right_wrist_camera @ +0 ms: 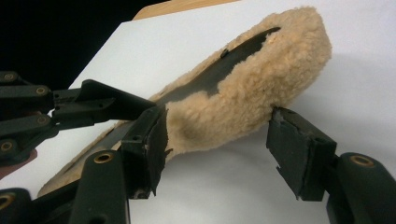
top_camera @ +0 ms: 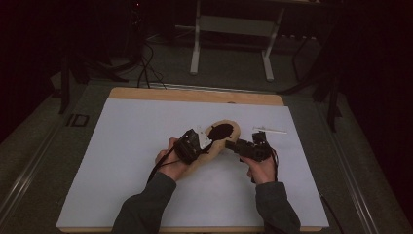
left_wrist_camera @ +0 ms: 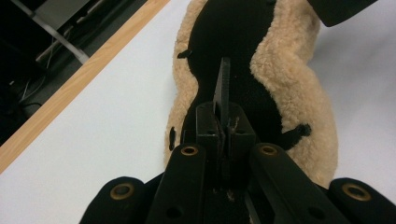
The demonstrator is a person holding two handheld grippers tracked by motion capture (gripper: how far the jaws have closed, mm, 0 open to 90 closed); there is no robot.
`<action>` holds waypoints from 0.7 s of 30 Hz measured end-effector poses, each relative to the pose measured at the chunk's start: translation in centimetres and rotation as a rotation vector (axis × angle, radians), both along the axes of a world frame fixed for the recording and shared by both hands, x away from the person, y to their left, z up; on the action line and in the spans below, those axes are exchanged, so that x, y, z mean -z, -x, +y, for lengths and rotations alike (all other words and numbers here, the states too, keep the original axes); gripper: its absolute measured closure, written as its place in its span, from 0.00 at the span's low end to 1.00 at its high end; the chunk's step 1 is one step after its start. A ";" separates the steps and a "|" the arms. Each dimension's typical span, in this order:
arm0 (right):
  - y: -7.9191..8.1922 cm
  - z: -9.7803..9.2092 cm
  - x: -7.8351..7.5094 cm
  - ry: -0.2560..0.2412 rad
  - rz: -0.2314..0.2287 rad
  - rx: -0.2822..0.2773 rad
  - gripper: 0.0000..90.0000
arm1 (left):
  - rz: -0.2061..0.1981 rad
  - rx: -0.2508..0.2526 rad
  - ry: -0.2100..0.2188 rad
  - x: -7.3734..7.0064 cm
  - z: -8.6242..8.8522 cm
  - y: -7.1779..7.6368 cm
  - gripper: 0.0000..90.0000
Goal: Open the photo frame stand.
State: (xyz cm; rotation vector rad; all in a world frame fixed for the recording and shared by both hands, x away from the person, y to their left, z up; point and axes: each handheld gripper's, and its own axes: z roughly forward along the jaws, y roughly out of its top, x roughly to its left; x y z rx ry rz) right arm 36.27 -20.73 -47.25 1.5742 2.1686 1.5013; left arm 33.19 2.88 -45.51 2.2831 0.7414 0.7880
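Over white table point(top_camera: 122, 161), fleece insole point(right_wrist_camera: 243, 100) between right gripper point(right_wrist_camera: 219, 149).

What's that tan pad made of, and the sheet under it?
Pad: looks like sheepskin or synthetic fleece, with curly tan pile and a smooth matte black backing, perhaps fabric. Sheet: flat, matte white, likely paper or thin board, over a wooden table with visible grain.

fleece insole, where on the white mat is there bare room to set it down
Most of the white mat is bare: the wide stretch left of the left gripper, and the strip along the near edge. It is crowded mid-mat, where both grippers meet the fleece insole, and by the small white stick beyond the right gripper.
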 end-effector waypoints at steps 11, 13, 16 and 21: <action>-0.6 0.2 0.0 -0.014 0.035 0.019 0.40 | -0.005 -0.007 0.018 0.1 0.0 0.4 0.98; -0.7 0.2 0.1 -0.016 0.044 0.025 0.39 | -0.006 -0.005 0.020 0.1 -0.1 0.4 0.98; -0.8 0.3 0.4 -0.022 0.060 0.034 0.38 | -0.007 0.002 0.016 0.1 -0.2 0.7 0.98; -1.0 0.1 0.5 -0.051 0.081 0.035 0.38 | -0.018 0.000 0.028 0.2 -0.3 1.0 0.98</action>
